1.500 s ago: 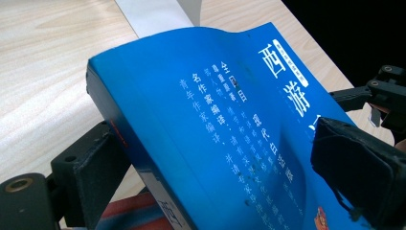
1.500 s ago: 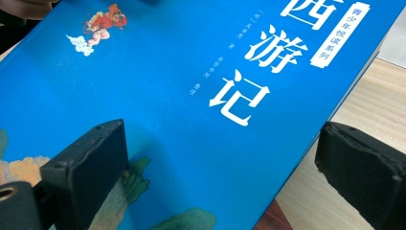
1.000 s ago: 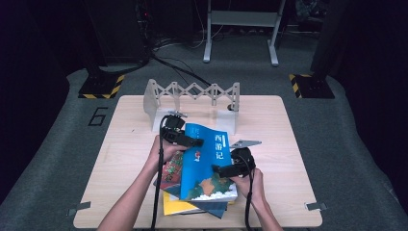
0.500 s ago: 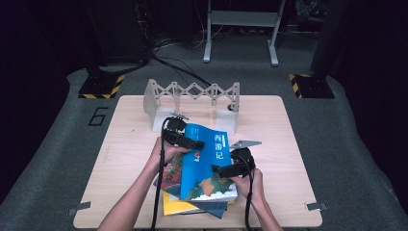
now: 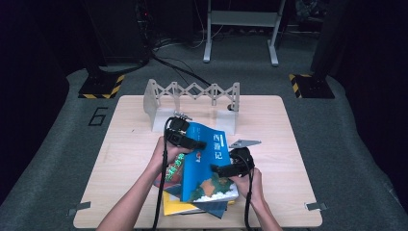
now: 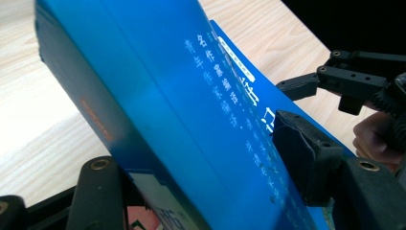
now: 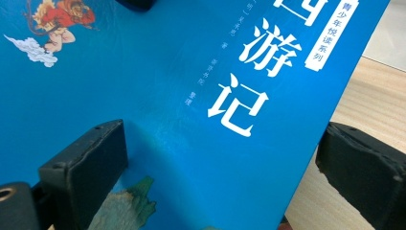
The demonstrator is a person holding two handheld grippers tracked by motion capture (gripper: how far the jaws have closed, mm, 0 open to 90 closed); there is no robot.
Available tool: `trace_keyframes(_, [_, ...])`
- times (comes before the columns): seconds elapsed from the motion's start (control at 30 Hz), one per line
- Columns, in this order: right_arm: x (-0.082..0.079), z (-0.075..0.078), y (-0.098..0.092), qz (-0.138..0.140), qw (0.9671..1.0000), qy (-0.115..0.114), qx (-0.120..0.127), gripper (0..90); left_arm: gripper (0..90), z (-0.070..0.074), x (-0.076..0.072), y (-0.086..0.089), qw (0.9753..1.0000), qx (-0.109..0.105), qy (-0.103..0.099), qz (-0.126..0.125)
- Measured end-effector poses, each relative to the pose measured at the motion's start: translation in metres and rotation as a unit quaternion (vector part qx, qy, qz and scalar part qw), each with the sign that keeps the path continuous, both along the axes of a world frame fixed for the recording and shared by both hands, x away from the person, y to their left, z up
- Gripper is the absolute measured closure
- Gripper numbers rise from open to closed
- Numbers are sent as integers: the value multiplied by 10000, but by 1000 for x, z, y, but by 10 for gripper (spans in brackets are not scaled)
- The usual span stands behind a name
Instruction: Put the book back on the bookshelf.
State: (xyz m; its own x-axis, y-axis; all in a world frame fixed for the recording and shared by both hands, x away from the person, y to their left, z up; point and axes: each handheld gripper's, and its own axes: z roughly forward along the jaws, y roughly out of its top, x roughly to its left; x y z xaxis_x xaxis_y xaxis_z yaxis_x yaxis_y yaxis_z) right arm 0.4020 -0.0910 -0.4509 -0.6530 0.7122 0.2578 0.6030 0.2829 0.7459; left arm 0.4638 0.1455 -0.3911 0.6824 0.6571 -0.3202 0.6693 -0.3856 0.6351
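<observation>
Book (image 5: 208, 163) in blue sits clamped in left claw (image 5: 188, 142), right claw (image 5: 222, 169) spread apart astride its edge, above stacked books (image 5: 192, 204).

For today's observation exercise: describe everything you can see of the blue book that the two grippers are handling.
The blue book is a glossy paperback with white Chinese title characters, a small cartoon figure and a landscape picture at its near end. It lies tilted on top of a stack of books on the wooden table. The left gripper straddles its far spine edge; the right gripper has one jaw on the cover, one off its edge.
</observation>
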Motion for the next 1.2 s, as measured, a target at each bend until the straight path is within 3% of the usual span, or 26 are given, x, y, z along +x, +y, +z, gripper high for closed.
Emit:
trace_keyframes(0.13, [1,1,1,26,10000,-15,-16,30,389,5,-2,-2,9998,167,-88,-3])
trace_keyframes(0.23, [1,1,2,19,10000,-28,-29,30,390,2,-1,1,9999,134,-54,15])
trace_keyframes(0.43, [-1,0,2,-27,9999,-131,-12,31,400,-5,1,9,9999,-110,84,89])
trace_keyframes(0.53, [-2,1,1,-16,9999,-133,-17,44,428,-7,2,14,9992,-337,188,126])
trace_keyframes(0.63, [-3,1,-4,1,10000,-81,57,89,455,-11,1,19,9979,-560,271,200])
trace_keyframes(0.77, [-6,0,-20,-83,9998,-163,73,78,477,-11,0,24,9968,-714,262,240])
trace_keyframes(0.97, [-8,-10,-68,-585,9971,-157,458,76,506,-8,-2,29,9951,-910,278,272])
trace_keyframes(1.03, [-8,-17,-84,-845,9954,-131,431,73,510,-6,-3,29,9947,-944,282,284])
trace_keyframes(1.1, [-5,-30,-103,-1221,9924,-40,110,59,522,-4,-4,29,9945,-974,257,293])
trace_keyframes(1.13, [-5,-30,-103,-1221,9924,-40,110,59,522,-3,-6,29,9941,-1013,235,322])
trace_keyframes(1.2, [-1,-42,-114,-1458,9890,33,-229,56,533,0,-7,29,9937,-1047,194,338])
